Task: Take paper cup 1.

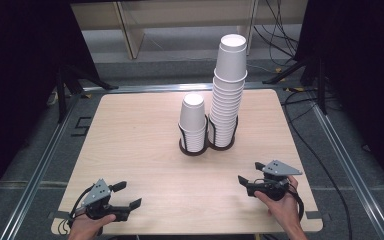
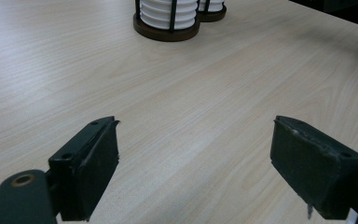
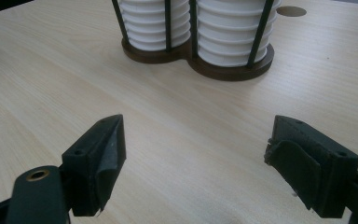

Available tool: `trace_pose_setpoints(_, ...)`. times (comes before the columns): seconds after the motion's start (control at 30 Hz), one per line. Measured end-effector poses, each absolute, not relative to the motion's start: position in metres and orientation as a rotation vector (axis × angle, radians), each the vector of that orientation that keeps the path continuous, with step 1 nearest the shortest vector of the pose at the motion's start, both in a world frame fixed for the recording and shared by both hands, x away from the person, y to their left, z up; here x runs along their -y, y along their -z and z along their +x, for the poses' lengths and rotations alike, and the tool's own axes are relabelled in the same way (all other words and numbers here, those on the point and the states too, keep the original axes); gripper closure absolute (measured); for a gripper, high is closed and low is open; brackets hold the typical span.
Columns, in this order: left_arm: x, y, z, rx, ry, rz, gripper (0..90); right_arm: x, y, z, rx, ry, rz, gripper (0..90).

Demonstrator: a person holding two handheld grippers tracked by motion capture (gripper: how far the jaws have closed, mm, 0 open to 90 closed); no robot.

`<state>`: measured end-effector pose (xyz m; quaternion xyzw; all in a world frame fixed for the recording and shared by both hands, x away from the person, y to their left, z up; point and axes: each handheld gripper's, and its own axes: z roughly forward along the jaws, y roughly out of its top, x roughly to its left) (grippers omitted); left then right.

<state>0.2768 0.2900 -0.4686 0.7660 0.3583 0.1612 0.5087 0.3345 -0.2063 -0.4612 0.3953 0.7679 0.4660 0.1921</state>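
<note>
left gripper: jaws wide apart, nothing between them, low over the table at about 7 o'clock.
right gripper: jaws spread wide and empty, at about 5 o'clock, pointing toward the cups.
short cup stack: middle of the table, in the dark twin holder.
tall cup stack: just beside the short one, at its 3 o'clock, leaning slightly.

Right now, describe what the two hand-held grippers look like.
Left gripper and right gripper are matte black two-jaw tools, each topped by a grey three-cornered plate with small dark holes. Their blocky jaws carry worn rubbery pads, with a brass-coloured rivet at the hinge. Black cables trail from both. Forearms show no sleeves.
</note>
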Motion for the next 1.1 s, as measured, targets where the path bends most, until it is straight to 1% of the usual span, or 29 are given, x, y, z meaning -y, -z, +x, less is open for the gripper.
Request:
trace_pose_setpoints(0.43, -0.29, 0.468, 0.276, -0.871, -0.402, 1.851, 15.2, 0.203, 0.462, 0.333, -2.16, -1.318, 1.128, 20.0)
trace_pose_setpoints(0.47, -0.291, 0.467, 0.276, -0.868, -0.4, 1.858, 15.1, 0.203, 0.462, 0.335, -2.161, -1.304, 1.083, 19.9)
trace_pose_setpoints(0.63, -0.291, 0.468, 0.278, -0.865, -0.397, 1.834, 15.1, 0.199, 0.461, 0.335, -2.155, -1.34, 1.094, 19.9)
trace_pose_setpoints(0.77, -0.291, 0.467, 0.277, -0.87, -0.399, 1.859, 15.1, 0.197, 0.461, 0.338, -2.13, -1.384, 1.079, 19.9)
trace_pose_setpoints(0.83, -0.29, 0.468, 0.277, -0.864, -0.394, 1.845, 15.1, 0.195, 0.46, 0.337, -2.124, -1.399, 1.107, 19.9)
trace_pose_setpoints(1.1, -0.29, 0.469, 0.278, -0.877, -0.391, 1.846, 15.1, 0.185, 0.453, 0.345, -2.133, -1.388, 1.046, 19.8)
